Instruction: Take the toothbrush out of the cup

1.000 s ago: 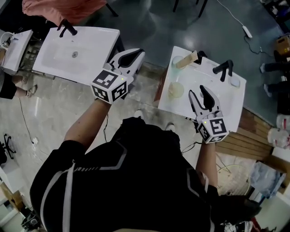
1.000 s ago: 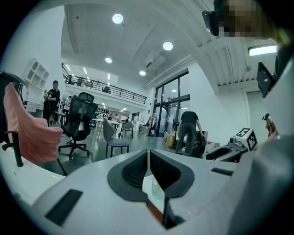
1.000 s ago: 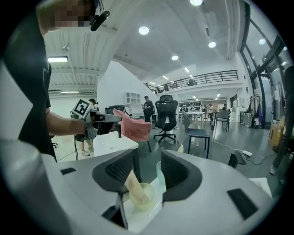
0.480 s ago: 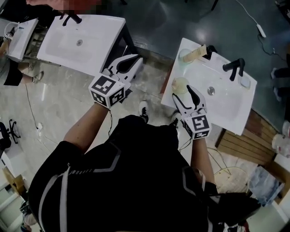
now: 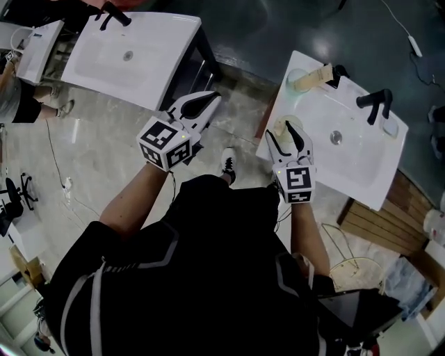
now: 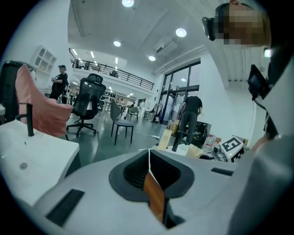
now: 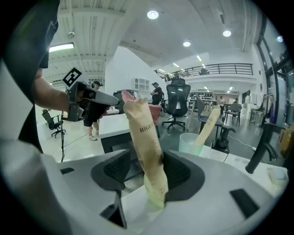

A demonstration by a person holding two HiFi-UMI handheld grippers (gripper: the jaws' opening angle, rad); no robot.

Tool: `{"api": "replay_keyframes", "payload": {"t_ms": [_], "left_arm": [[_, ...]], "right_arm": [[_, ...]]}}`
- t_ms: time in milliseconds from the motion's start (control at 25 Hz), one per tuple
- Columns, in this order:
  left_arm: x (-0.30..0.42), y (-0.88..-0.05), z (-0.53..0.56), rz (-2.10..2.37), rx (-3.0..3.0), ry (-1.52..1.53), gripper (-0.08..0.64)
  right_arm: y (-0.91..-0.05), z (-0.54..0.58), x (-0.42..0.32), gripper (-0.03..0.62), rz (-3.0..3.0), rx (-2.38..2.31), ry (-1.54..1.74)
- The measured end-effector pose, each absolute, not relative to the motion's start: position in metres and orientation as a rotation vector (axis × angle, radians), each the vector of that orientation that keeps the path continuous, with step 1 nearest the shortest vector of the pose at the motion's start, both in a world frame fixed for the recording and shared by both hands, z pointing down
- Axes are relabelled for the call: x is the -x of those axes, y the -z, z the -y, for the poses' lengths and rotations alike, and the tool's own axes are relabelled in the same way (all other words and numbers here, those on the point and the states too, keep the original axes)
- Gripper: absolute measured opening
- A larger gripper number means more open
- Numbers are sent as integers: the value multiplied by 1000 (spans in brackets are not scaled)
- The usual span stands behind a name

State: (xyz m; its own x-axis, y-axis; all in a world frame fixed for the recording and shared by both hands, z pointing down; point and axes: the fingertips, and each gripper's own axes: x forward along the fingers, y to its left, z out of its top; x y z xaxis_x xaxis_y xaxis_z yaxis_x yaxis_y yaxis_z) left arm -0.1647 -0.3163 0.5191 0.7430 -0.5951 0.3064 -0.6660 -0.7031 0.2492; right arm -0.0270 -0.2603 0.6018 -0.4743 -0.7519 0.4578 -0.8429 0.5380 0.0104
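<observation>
A toothbrush in a tan paper wrapper (image 7: 146, 137) stands in a pale cup (image 5: 281, 126) on the front left corner of the white sink (image 5: 361, 163). My right gripper (image 5: 284, 132) straddles it. In the right gripper view the wrapper rises between the closing jaws of my right gripper (image 7: 147, 170), leaning on the right pad with a gap at the left. The cup is mostly hidden under the jaws. A second cup (image 7: 190, 142) with its own wrapped toothbrush (image 5: 313, 74) stands at the sink's back corner. My left gripper (image 5: 208, 99) hangs shut and empty over the floor; its jaws meet in the left gripper view (image 6: 149, 153).
A black faucet (image 5: 375, 104) stands at the sink's far edge, and a drain (image 5: 336, 137) sits in the basin. Another white sink (image 5: 132, 52) with a black faucet (image 5: 115, 12) is at the upper left. Wooden slats (image 5: 379, 222) lie at the right. Office chairs and people stand far off.
My right gripper moved from over the basin to the front left cup, and its jaws now straddle the wrapped toothbrush. The left gripper, still shut, has barely shifted in the picture.
</observation>
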Motion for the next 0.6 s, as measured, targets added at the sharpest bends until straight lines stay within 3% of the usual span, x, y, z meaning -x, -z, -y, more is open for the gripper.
{"api": "replay_keyframes", "payload": {"t_ms": [600], "left_arm": [[166,-519,313,937,-2643,-307,6]], "right_arm": [[-602,264,19,104,2289,-1405,-245]]}}
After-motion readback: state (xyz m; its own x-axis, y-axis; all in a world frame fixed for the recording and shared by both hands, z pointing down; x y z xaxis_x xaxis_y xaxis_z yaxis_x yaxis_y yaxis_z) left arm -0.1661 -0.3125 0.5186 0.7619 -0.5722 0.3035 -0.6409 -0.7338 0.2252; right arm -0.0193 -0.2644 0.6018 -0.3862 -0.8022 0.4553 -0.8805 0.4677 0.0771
